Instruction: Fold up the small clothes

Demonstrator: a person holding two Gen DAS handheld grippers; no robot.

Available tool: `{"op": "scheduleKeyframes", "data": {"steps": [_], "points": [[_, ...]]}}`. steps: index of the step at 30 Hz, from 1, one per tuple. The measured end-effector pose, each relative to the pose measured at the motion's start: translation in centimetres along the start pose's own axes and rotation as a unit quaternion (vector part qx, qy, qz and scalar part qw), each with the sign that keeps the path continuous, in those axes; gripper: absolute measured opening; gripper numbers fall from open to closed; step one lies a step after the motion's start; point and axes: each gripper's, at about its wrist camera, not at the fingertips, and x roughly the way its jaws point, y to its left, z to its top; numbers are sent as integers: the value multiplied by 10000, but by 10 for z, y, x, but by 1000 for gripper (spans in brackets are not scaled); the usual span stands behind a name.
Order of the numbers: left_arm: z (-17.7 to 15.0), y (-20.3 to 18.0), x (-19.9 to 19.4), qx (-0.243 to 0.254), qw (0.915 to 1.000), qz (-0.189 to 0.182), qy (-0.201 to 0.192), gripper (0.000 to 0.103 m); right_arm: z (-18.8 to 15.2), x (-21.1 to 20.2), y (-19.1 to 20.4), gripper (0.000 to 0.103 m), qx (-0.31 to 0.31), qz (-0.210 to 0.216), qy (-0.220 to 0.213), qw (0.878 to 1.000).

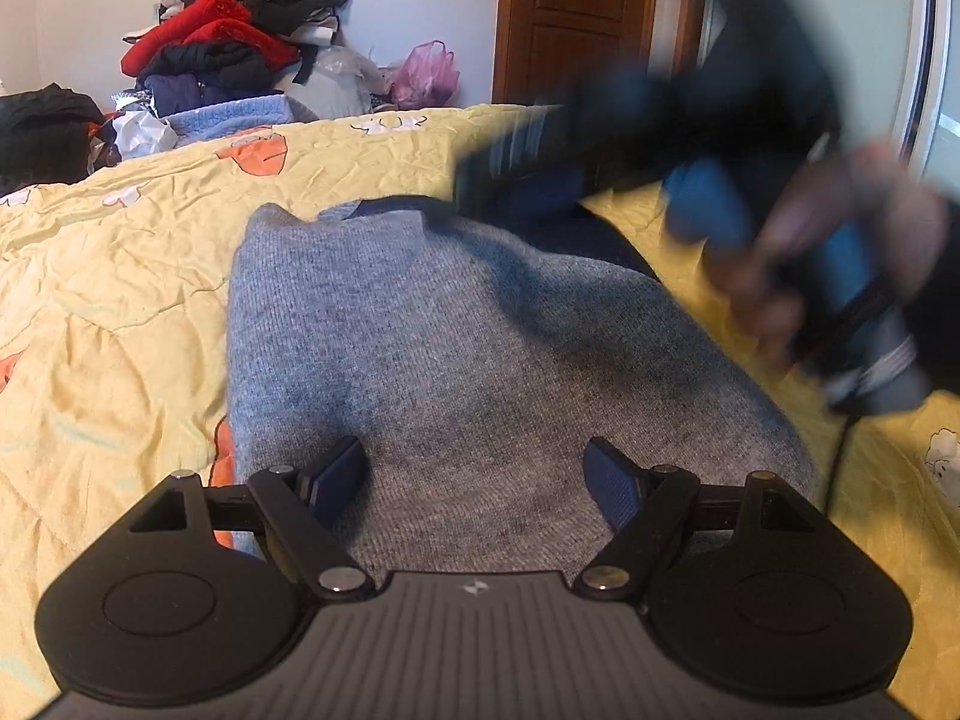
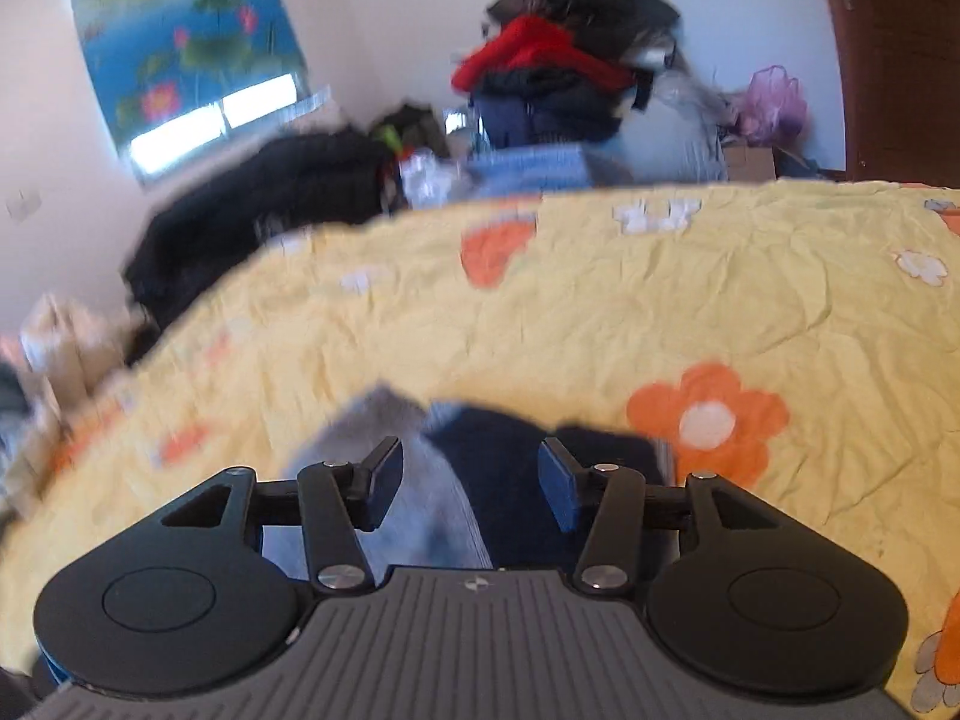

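A grey-blue knitted garment point(image 1: 456, 348) lies folded on the yellow flowered bedspread point(image 1: 108, 300), with a dark navy part at its far right edge. My left gripper point(image 1: 477, 480) is open and empty, low over the garment's near end. My right gripper point(image 2: 471, 483) is open and empty above the garment's grey and navy cloth point(image 2: 498, 480). In the left wrist view the right gripper and the hand holding it point(image 1: 840, 276) show as a blur at the right, above the garment's far right side.
A tall pile of red, black and blue clothes point(image 1: 234, 42) stands past the bed's far edge, with a pink plastic bag point(image 1: 426, 75) beside it. A brown wooden door point(image 1: 576, 18) is behind. A dark heap point(image 1: 42, 132) lies at the far left.
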Motion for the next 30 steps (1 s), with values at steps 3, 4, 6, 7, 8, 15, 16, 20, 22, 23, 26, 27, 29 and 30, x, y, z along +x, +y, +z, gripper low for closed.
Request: {"op": "scheduleKeyframes", "data": {"steps": [3, 4, 6, 7, 8, 15, 16, 20, 22, 23, 26, 27, 29, 30], "points": [[-2, 1, 0, 26, 10000, -11, -48, 80, -17, 17, -28, 62, 264, 102, -160, 9995], [-2, 1, -2, 21, 10000, -7, -50, 80, -14, 15, -30, 62, 489, 146, -106, 9986], [-3, 3, -12, -92, 9999, -49, -114, 80, -8, 9, -22, 60, 403, -23, 65, 9992], [-4, 5, -20, -131, 9997, -72, -205, 80, -7, 2, -16, 59, 328, -108, 58, 9994], [-6, 6, -29, -131, 9993, -110, -325, 80, -7, -9, -13, 56, 344, -101, -52, 9993], [-30, 12, -32, -119, 9991, -399, -39, 80, -39, -55, 4, 59, 265, 440, -256, 9984], [-33, 12, -32, -35, 9990, -408, -181, 80, -47, -45, 2, 59, 233, 315, -89, 9992], [-26, 11, -35, 1, 9993, -381, -42, 80, -48, -47, -12, 55, 689, 354, -105, 9969], [-25, 15, -47, -75, 9991, -414, -92, 80, -43, -64, -7, 57, 758, 370, -185, 9963], [-24, 18, -54, -80, 9989, -420, -183, 80, -44, -76, -3, 58, 738, 458, -303, 9958], [-27, 26, -65, -106, 9984, -488, -276, 80, -57, -102, 2, 59, 887, 849, -403, 9916], [-29, 28, -61, -136, 9985, -502, -179, 80, -64, -103, 4, 59, 953, 956, -312, 9903], [-38, 37, -43, -275, 9989, -368, 82, 82, -83, -93, 4, 60, 1048, 1001, 52, 9894], [-43, 41, -40, -341, 9990, -273, -28, 82, -95, -82, 0, 59, 1164, 944, 287, 9883]]}}
